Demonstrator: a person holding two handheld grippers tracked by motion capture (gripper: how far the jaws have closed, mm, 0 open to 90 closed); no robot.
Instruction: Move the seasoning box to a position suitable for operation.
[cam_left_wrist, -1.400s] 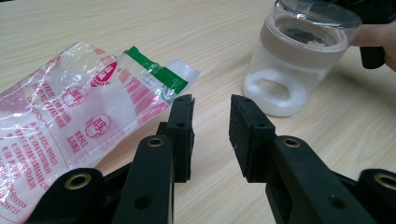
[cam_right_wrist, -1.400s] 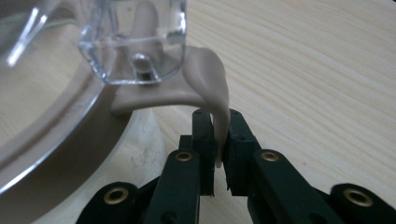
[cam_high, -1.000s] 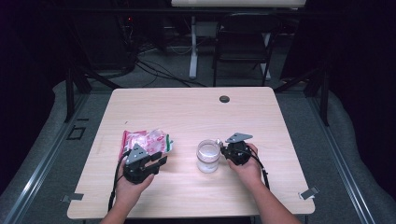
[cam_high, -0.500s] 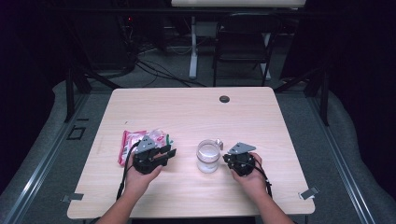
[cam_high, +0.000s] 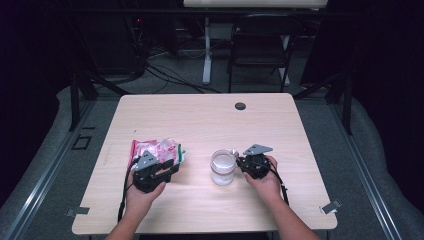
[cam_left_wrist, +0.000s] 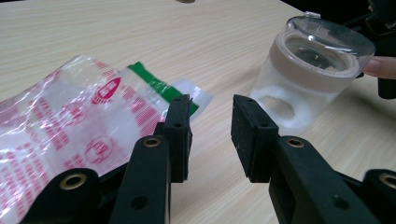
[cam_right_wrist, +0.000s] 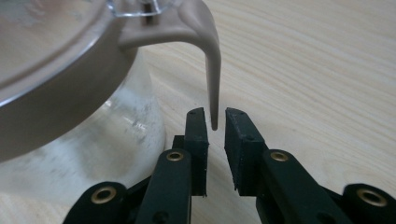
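Note:
A clear jar (cam_high: 222, 167) with a tan rim and a clear lid stands on the wooden table (cam_high: 210, 120), a little white powder at its bottom. A red-and-white printed plastic bag (cam_high: 155, 150) lies to its left. My left gripper (cam_high: 172, 167) rests at the bag's near edge. Its jaws (cam_left_wrist: 212, 126) stand open with nothing between them, the bag (cam_left_wrist: 70, 126) beside the left one and the jar (cam_left_wrist: 308, 79) ahead. My right gripper (cam_high: 239, 162) is at the jar's right side. Its jaws (cam_right_wrist: 215, 123) have just been opening, and the lid's tan tab (cam_right_wrist: 212, 70) hangs between them with thin gaps on both sides.
A small dark round cap (cam_high: 240, 106) sits near the table's far edge. A folding chair (cam_high: 260, 45) and cables stand on the floor behind the table. Metal clips (cam_high: 331, 206) mark the front corners. Bare wood stretches across the far half.
Both hands have stayed almost where they were, the left by the bag and the right by the jar. Jar and bag have not moved.

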